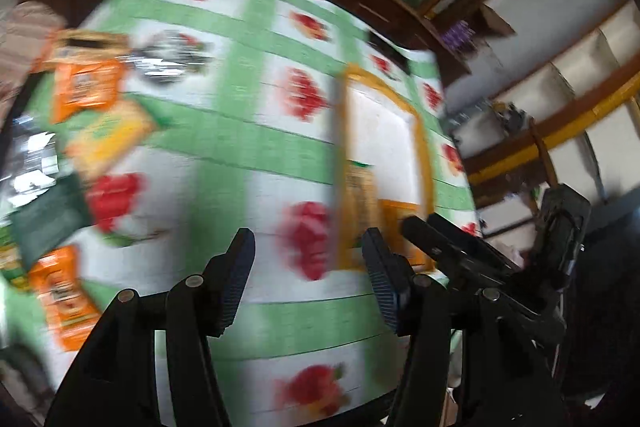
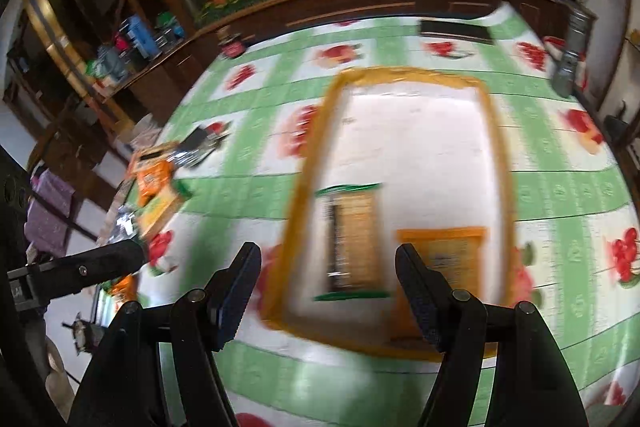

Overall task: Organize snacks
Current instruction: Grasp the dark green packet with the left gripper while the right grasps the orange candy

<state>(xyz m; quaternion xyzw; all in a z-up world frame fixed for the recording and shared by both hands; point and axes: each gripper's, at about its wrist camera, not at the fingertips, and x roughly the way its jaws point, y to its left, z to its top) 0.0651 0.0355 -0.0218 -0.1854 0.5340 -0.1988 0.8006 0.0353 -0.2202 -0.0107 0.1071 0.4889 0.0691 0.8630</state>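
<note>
**Empty Tongs, Blurred Frames: Where the Next Pick Could Slip**

We see both tongs spread with nothing between their fingers. The left gripper (image 1: 308, 279) hangs over bare tablecloth (image 1: 240, 131), and the right gripper (image 2: 328, 291) hangs over the near edge of the yellow-rimmed tray (image 2: 404, 73).

In the right wrist view, 2 snack packets already lie in the tray: a tan packet with green edges (image 2: 354, 239) just above the gripper at 12 o'clock, and an orange packet (image 2: 452, 259) at about 2 o'clock. The loose snack pile (image 1: 92, 95) sits at 10 o'clock in the left wrist view, well apart from the tray, with another orange packet (image 1: 60, 295) at 9 o'clock.

Both views are smeared, so we judge the hands to be moving fast. A quick descent on the pile could pinch 2 overlapping packets at once or skid off the crinkly foil packet (image 1: 168, 55). The tongs also stand near each other at the tray's near edge, so a careless swing could knock them together or nudge the tray. A jar (image 2: 232, 45) at 11 o'clock, near the far table edge, could be tipped by a wide sweep.
</note>
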